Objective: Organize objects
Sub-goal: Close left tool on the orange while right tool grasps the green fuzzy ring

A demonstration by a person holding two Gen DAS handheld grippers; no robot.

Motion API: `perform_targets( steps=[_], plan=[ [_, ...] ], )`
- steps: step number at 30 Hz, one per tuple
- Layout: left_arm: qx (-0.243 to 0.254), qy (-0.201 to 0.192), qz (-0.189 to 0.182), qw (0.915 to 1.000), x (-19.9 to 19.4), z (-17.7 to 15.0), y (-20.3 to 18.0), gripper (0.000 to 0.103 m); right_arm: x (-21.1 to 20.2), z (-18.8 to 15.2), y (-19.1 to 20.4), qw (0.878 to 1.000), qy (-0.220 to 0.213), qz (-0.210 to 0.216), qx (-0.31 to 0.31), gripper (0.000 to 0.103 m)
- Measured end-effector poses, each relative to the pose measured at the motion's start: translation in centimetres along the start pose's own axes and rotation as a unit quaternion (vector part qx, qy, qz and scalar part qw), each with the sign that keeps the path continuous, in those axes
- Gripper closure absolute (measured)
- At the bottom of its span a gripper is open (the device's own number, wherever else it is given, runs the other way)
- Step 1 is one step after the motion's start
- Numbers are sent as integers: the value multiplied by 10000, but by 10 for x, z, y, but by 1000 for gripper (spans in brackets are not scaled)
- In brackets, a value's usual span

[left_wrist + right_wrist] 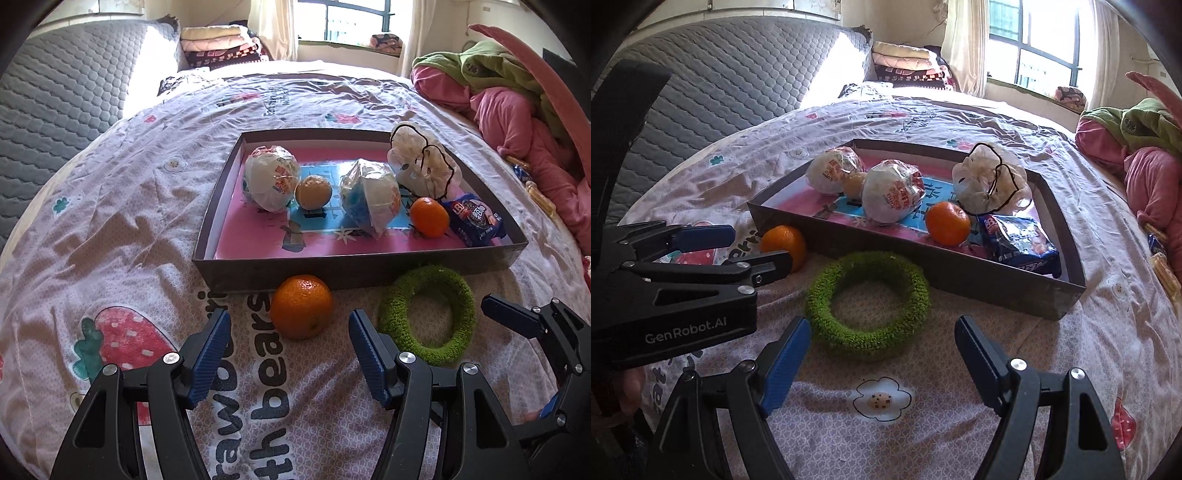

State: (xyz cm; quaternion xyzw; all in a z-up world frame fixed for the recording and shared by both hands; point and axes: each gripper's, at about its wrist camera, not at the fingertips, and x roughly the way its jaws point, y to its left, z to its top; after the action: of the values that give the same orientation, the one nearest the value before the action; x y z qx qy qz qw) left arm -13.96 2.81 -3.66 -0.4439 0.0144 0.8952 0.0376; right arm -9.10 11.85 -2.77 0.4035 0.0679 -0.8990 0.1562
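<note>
Task approx. two-thirds done, judging by the layout: the box [354, 271] on the bed already holds two wrapped eggs, two small fruits, a snack pack [476, 219] and a white scrunchie [424, 162]. Left outside, against its near wall: an orange [301, 306] at 12 o'clock of the left gripper [290, 354], and a green ring [868, 304] at 12 o'clock of the right gripper [882, 354]. Both grippers are held wide, nothing gripped.

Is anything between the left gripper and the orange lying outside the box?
Nothing visible. The left gripper is open, and the orange lies on the bedspread just ahead of its fingertips, against the box wall. The green ring lies off to the right.
</note>
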Motion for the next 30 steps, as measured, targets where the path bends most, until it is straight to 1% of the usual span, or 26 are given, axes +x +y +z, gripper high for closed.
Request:
perform_targets(
  steps=[8, 12, 13, 14, 15, 18, 20, 22, 23, 27, 29, 30],
  plan=[
    [-80, 101, -61, 9999, 20, 5, 3, 35, 21, 7, 5, 9999, 87, 46, -39, 23],
    [-179, 142, -142, 9996, 29, 6, 7, 35, 32, 10, 8, 9998, 182, -16, -124, 23],
    [-197, 169, -165, 9995, 30, 6, 7, 36, 33, 10, 10, 9998, 151, -31, -148, 23],
    [-203, 174, -179, 9995, 32, 6, 7, 41, 33, 11, 10, 9998, 131, -31, -165, 23],
    [-191, 161, -175, 9995, 32, 5, 7, 44, 33, 11, 10, 9998, 134, -15, -174, 23],
    [-151, 129, -242, 9995, 32, 5, 5, 52, 32, 11, 8, 9998, 85, 50, -149, 30],
    [-130, 131, -284, 9994, 32, 6, 3, 59, 31, 11, 7, 9999, 64, 60, -141, 36],
    [-135, 132, -335, 9993, 32, 6, 1, 64, 30, 12, 7, 9998, 58, 70, -153, 40],
    [-142, 126, -316, 9993, 32, 6, 1, 64, 30, 12, 8, 9998, 47, 52, -160, 45],
    [-159, 117, -341, 9992, 31, 6, 0, 64, 27, 12, 9, 9998, 31, 70, -203, 56],
    [-197, 99, -367, 9991, 29, 6, 2, 64, 26, 11, 8, 9998, 7, 75, -202, 63],
    [-200, 85, -355, 9991, 28, 6, 2, 64, 25, 12, 7, 9998, 2, 94, -185, 64]
  ],
)
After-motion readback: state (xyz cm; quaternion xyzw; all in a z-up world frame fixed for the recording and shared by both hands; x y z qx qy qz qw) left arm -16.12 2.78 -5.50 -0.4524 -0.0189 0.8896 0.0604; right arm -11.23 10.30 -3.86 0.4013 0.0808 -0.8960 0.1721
